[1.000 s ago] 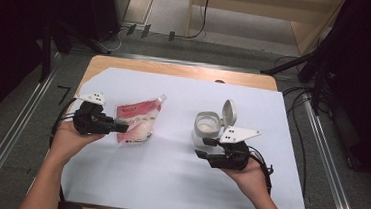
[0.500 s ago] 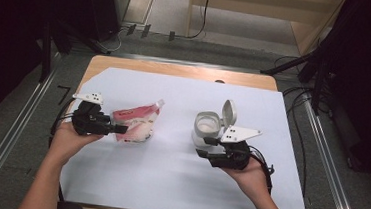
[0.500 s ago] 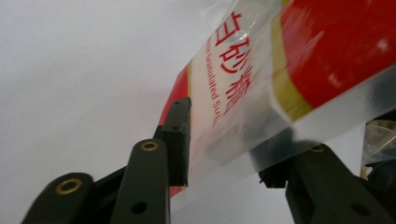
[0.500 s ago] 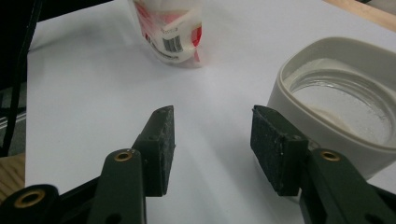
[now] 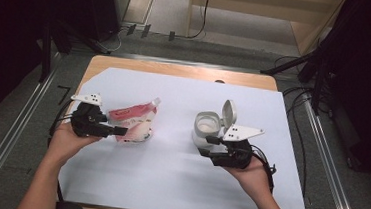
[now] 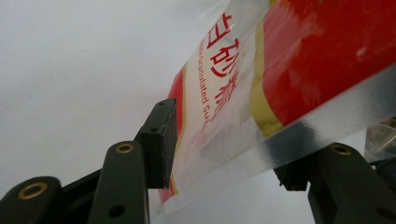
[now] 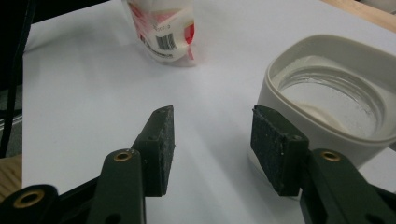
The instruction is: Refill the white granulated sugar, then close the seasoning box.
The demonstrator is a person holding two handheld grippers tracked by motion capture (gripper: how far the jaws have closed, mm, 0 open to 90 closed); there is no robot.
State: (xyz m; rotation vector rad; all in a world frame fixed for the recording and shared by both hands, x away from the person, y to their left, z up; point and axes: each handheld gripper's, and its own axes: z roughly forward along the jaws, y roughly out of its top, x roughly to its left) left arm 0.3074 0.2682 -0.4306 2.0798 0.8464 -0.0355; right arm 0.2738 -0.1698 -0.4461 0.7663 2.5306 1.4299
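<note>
A red and white sugar bag (image 5: pixel 136 122) lies tilted on the white sheet (image 5: pixel 167 183), with its clear sealed edge (image 6: pixel 261 149) between the jaws of my left gripper (image 5: pixel 119 130). Those jaws have just been opening. The left pad (image 6: pixel 161 140) sits beside the bag's edge, and the jaws stand apart. A white jar (image 5: pixel 205 127) with its flip lid (image 5: pixel 229 113) up stands at the right. My right gripper (image 5: pixel 209 147) is open just in front of it. Nothing is between its pads (image 7: pixel 161 144), and the jar (image 7: pixel 327 93) stands beside the right jaw.
The white sheet covers most of a wooden table (image 5: pixel 176 69). Metal rails (image 5: pixel 15 136) run along both sides on the floor, with cables (image 5: pixel 299 98) at the right. Bare sheet lies between the bag and the jar.
The left gripper's jaws have spread apart around the bag's edge, and the bag has settled slightly. Both hands and the jar have stayed where they were.
</note>
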